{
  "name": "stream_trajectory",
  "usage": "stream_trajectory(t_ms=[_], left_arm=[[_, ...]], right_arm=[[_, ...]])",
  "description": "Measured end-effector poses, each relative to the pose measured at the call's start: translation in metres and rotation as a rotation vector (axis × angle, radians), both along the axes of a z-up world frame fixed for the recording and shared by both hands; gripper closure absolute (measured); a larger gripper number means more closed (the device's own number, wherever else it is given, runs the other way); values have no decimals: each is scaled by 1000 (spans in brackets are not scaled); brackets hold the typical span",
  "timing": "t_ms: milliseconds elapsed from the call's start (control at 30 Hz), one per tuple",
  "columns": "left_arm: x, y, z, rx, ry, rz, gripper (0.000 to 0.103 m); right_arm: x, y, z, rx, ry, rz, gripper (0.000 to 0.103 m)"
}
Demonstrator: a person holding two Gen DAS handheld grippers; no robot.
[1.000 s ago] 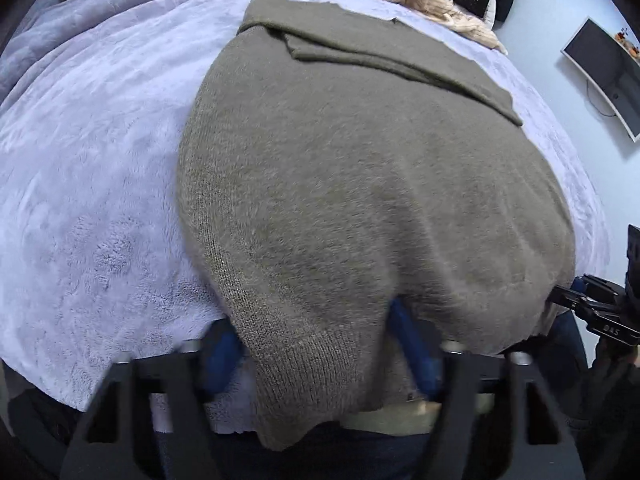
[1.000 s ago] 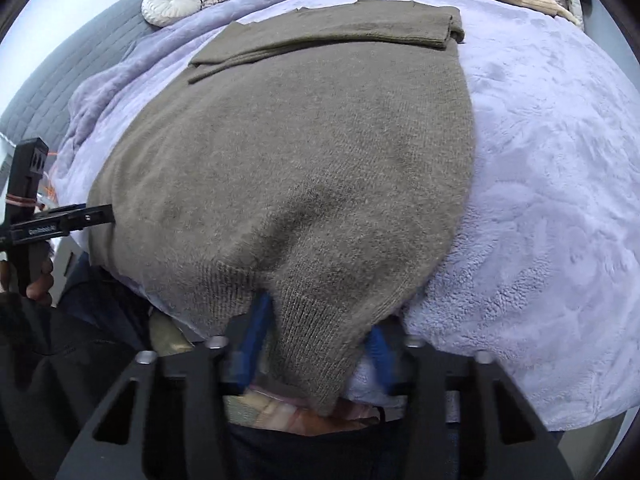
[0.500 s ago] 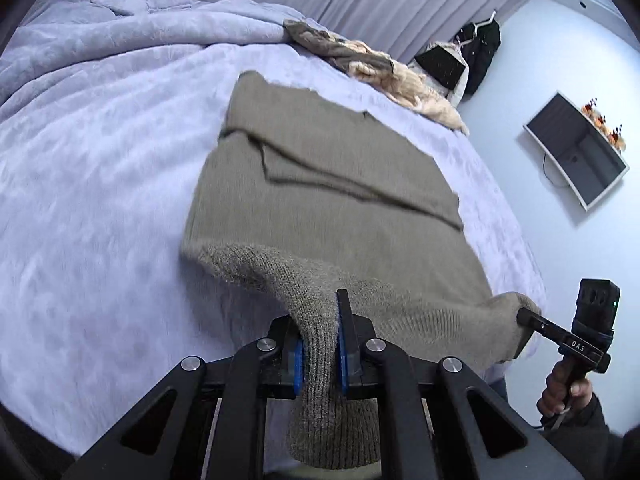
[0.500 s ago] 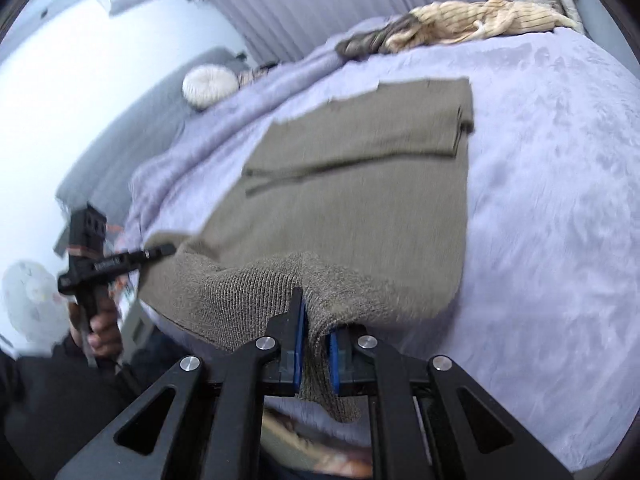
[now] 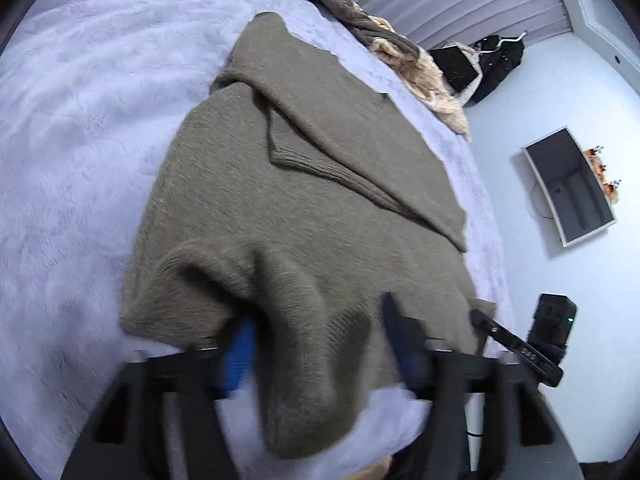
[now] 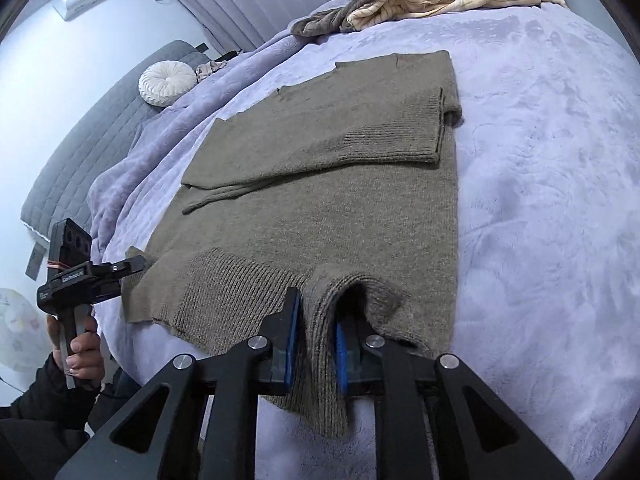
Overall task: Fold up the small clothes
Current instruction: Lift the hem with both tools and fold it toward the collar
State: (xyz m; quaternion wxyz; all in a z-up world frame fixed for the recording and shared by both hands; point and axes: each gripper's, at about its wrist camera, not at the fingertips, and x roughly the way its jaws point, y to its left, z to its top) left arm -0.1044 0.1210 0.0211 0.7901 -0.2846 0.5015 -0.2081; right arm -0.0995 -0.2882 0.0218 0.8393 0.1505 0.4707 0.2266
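Nearest the left wrist camera, the left gripper (image 5: 316, 344) has its jaws opening wide, a drooping fold of the olive sweater (image 5: 304, 200) hanging loose between the blue pads (image 5: 240, 354) without being pinched. In the right wrist view the right gripper (image 6: 316, 336) is also opening its jaws, a narrow ribbed tuck of the sweater's hem standing in the gap; whether the pads press on it there cannot be told for sure. The person's left hand (image 6: 82, 350) holds the left gripper's handle at the bed's near edge. The one sweater lies flat on the lilac blanket (image 6: 540, 180), its ribbed hem at the near edge of the bed, its two sleeves folded across the chest farther back. To the right of the sweater in the right wrist view the blanket is broad and bare; in the left wrist view there is likewise wide bare blanket on the other side. Farther off, one heap of cream and grey clothes (image 6: 432, 0) lies at the bed's far edge, well apart from the sweater. One round white cushion (image 6: 167, 82) rests near the grey headboard (image 6: 80, 144). One wall screen (image 5: 570, 186) hangs beyond the bed.
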Motion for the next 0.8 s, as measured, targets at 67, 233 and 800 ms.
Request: stream_trajectory(t_ms=[67, 233, 800], left_arm=[[-12, -7, 11, 82, -34, 4, 21], [-32, -20, 9, 93, -19, -43, 21], [-25, -61, 6, 357, 5, -32, 21]], right_arm=[[-7, 1, 3, -7, -9, 4, 60], [-33, 1, 11, -9, -52, 11, 36], [-30, 7, 3, 20, -11, 24, 36]])
